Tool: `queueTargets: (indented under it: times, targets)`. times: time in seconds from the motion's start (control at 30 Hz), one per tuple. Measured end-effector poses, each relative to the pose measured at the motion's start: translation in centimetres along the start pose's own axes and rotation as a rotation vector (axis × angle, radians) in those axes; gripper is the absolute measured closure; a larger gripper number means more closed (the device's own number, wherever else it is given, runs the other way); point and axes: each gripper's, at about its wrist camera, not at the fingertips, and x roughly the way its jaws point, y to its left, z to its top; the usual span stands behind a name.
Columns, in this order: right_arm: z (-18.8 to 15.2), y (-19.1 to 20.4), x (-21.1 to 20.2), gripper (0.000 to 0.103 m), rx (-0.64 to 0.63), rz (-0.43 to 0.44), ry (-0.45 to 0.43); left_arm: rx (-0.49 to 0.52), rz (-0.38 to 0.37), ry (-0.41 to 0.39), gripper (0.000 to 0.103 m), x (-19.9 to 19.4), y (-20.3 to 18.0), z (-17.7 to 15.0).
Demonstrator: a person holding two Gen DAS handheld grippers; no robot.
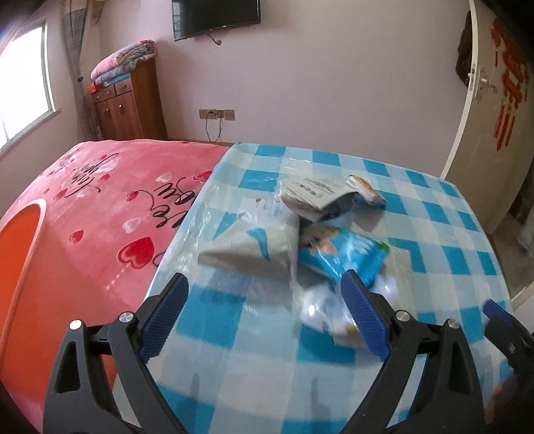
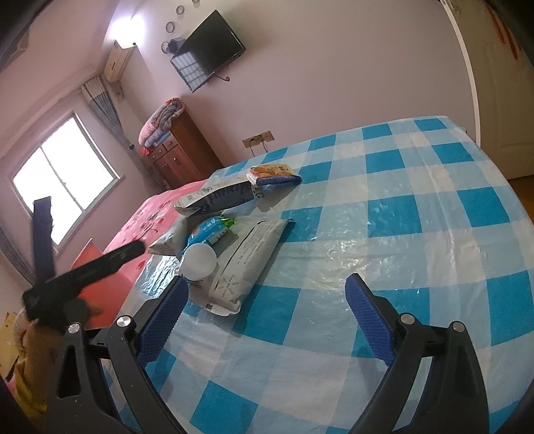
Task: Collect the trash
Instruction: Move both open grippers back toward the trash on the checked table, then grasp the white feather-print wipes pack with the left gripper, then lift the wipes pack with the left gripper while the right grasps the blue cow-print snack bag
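A pile of trash lies on the blue-and-white checked table (image 1: 434, 233): a grey wrapper (image 1: 250, 250), a blue snack bag (image 1: 347, 257), a grey-and-dark packet (image 1: 317, 197) and a small orange-and-blue packet (image 1: 363, 188). My left gripper (image 1: 263, 293) is open just in front of the pile, holding nothing. In the right wrist view the pile shows a flat grey bag (image 2: 247, 263), a white ball-like object (image 2: 200, 260), the blue bag (image 2: 208, 232) and the far packet (image 2: 272, 173). My right gripper (image 2: 267, 300) is open and empty, right of the pile. The left gripper (image 2: 83, 270) shows blurred at left.
An orange bin (image 1: 20, 267) stands at the left, beside a bed with a pink heart blanket (image 1: 110, 200). A wooden cabinet (image 1: 130, 106) with folded quilts, a wall TV (image 1: 215, 15) and a white door (image 1: 494, 117) line the back.
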Motion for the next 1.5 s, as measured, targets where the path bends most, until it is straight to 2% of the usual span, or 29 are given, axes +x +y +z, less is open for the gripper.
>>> queueTargets:
  times: [0.23,0.63,0.77,0.8,0.87,1.03,1.23,1.5]
  targets:
    - [0.1,-1.0,0.3,0.009,0.019,0.011,0.006,-0.002,-0.031,0.093,0.01,5.5,0.4,2.7]
    - [0.4,-2.0,0.6,0.009,0.05,0.027,0.018,-0.012,-0.062,0.182,0.01,10.8,1.3,4.0]
    - [0.4,-2.2,0.9,0.009,0.054,0.029,0.029,-0.027,-0.081,0.175,0.01,11.3,1.6,4.1]
    - [0.4,-2.2,1.0,0.009,0.054,0.029,0.031,-0.03,-0.087,0.171,0.012,11.4,1.6,4.0]
    - [0.4,-2.2,1.0,0.009,0.054,0.028,0.029,-0.031,-0.101,0.168,0.023,11.4,1.4,3.9]
    - [0.5,-2.5,1.0,0.009,0.067,0.028,0.022,-0.036,-0.093,0.145,0.029,11.1,1.0,3.6]
    - [0.7,-3.1,0.6,0.009,0.084,0.03,0.011,-0.024,-0.11,0.137,0.032,10.2,-0.1,2.7]
    - [1.0,-3.4,0.0,0.009,0.086,0.038,0.001,0.051,-0.21,0.146,0.032,7.3,-4.6,-0.3]
